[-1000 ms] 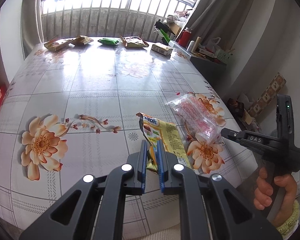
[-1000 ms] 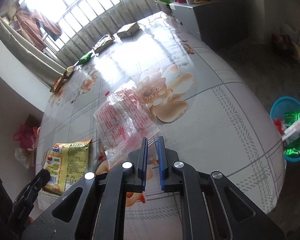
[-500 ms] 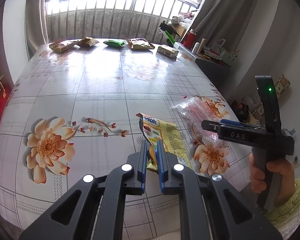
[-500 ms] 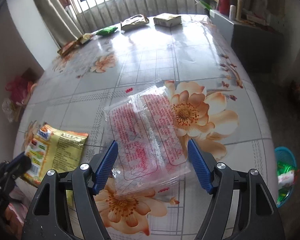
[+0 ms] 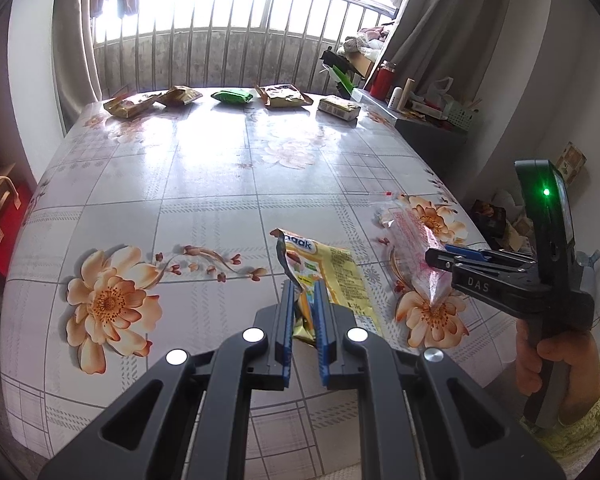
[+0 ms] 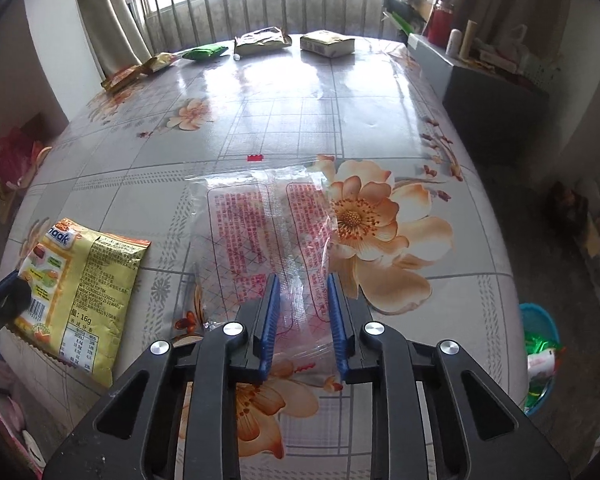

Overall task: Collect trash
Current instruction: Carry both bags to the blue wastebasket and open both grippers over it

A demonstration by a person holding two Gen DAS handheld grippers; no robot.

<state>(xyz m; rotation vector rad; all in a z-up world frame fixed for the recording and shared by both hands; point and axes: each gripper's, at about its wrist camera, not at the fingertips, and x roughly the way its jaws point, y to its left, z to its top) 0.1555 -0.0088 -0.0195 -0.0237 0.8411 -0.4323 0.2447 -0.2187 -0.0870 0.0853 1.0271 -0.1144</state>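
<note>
A yellow snack packet [image 5: 340, 268] lies on the flowered table [image 5: 204, 184] with its near corner lifted, and my left gripper [image 5: 303, 286] is shut on that corner. To its right lies a clear wrapper with red print [image 6: 260, 216], also seen from the left as the clear wrapper [image 5: 412, 232]. My right gripper [image 6: 302, 280] stands over its near end, jaws closing, the plastic bunched between the blue pads. From the left the right gripper [image 5: 440, 254] shows side-on, held by a hand. The yellow packet [image 6: 80, 272] and left gripper [image 6: 4, 292] show at the right view's left edge.
Several snack packets [image 5: 228, 96] lie in a row along the table's far edge by the window bars. A blue basket [image 6: 540, 320] with wrappers in it stands on the floor at the right. A grey cabinet [image 6: 492, 92] stands past the table's right side.
The right gripper rolled upright, opened wide over the clear wrapper, then narrowed its jaws around the wrapper's near end. The left gripper kept still on the yellow packet.
</note>
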